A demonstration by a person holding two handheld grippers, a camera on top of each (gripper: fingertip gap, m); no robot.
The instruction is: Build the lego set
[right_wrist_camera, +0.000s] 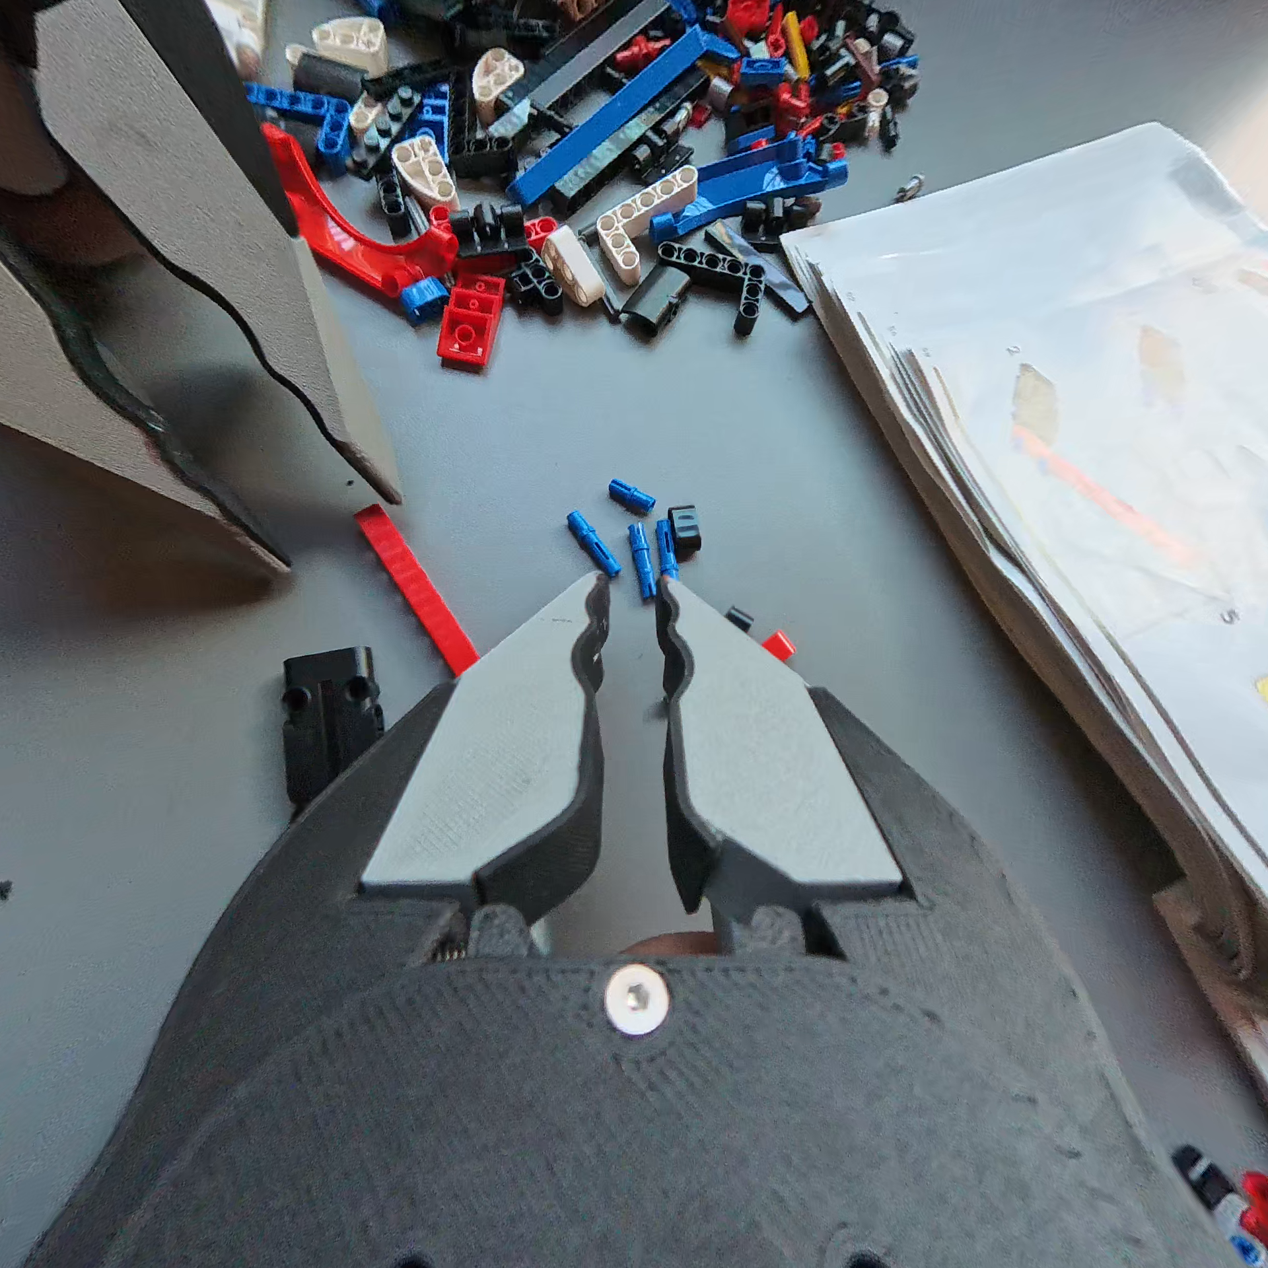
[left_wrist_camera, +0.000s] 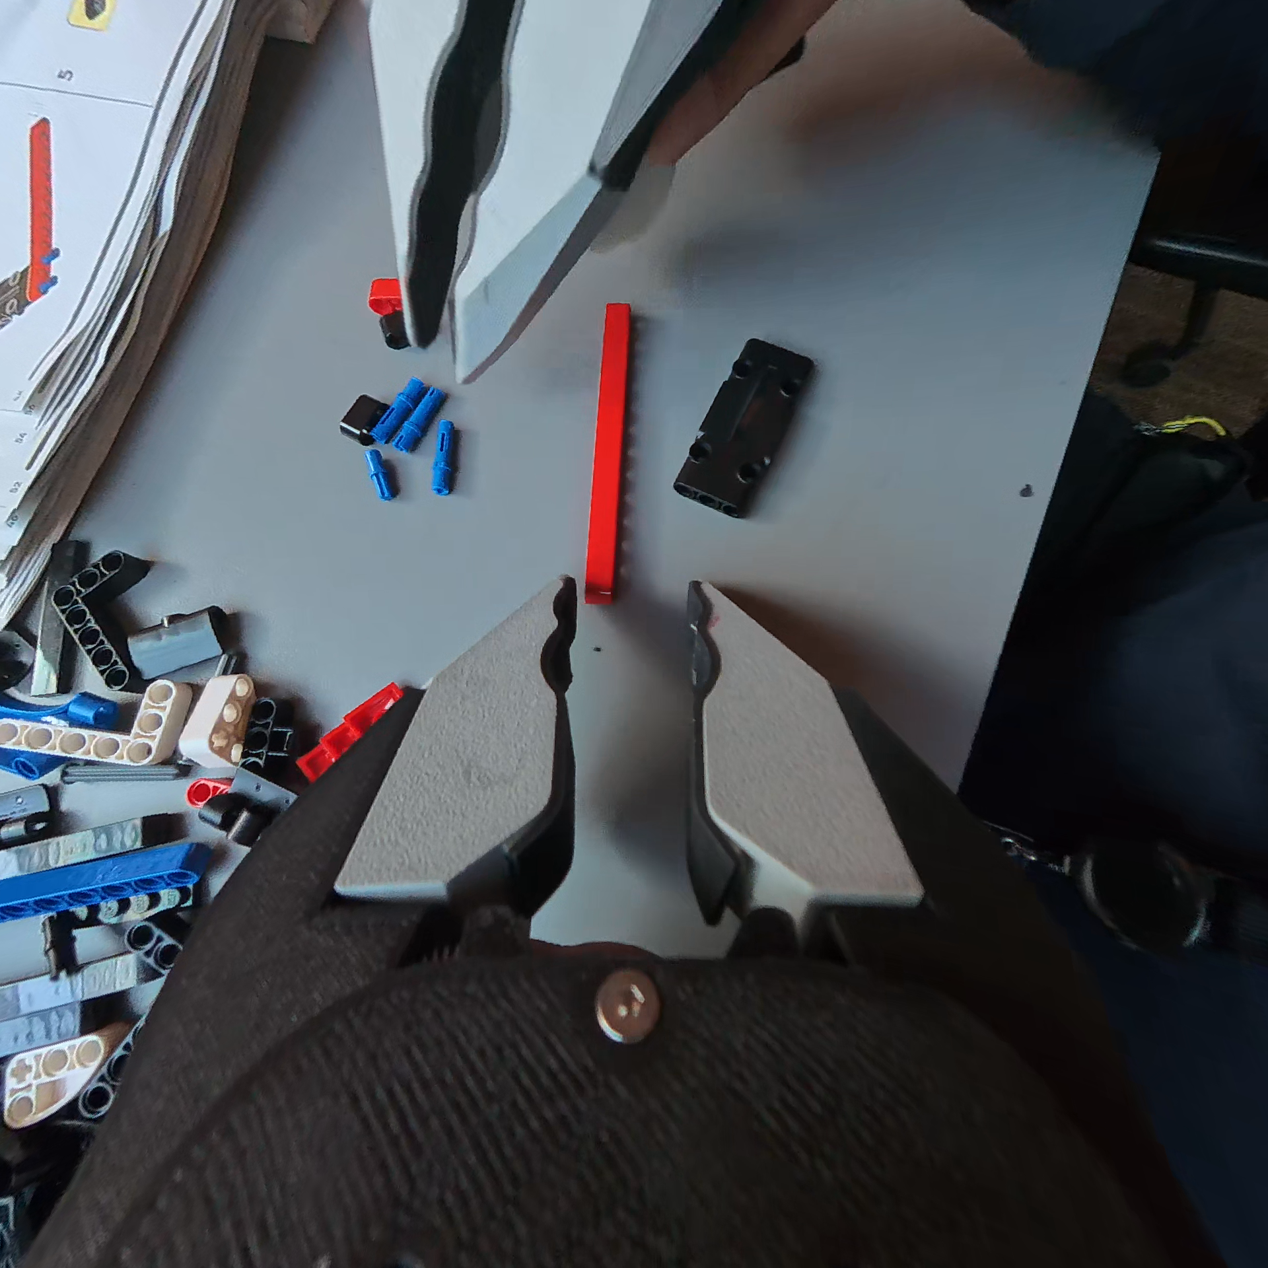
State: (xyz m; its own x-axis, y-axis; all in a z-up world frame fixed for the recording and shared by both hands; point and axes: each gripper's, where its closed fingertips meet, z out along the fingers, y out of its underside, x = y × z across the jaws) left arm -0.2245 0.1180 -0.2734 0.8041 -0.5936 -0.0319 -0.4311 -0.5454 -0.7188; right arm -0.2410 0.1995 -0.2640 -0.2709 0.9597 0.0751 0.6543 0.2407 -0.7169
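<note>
Red beam, blue pins, black plate

The red beam runs under the right gripper, its near end hidden. The black plate is partly covered there too. A small red piece lies half behind a finger. The booklet is cut by the right edge, its pages washed out.

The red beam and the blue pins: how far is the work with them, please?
Laid out apart from the pile: red beam, four blue pins, black plate. Nothing is joined yet. In hand: nothing; the left gripper stands open at the beam's near end, the right gripper hangs empty beside the pins. All fitting remains.
</note>
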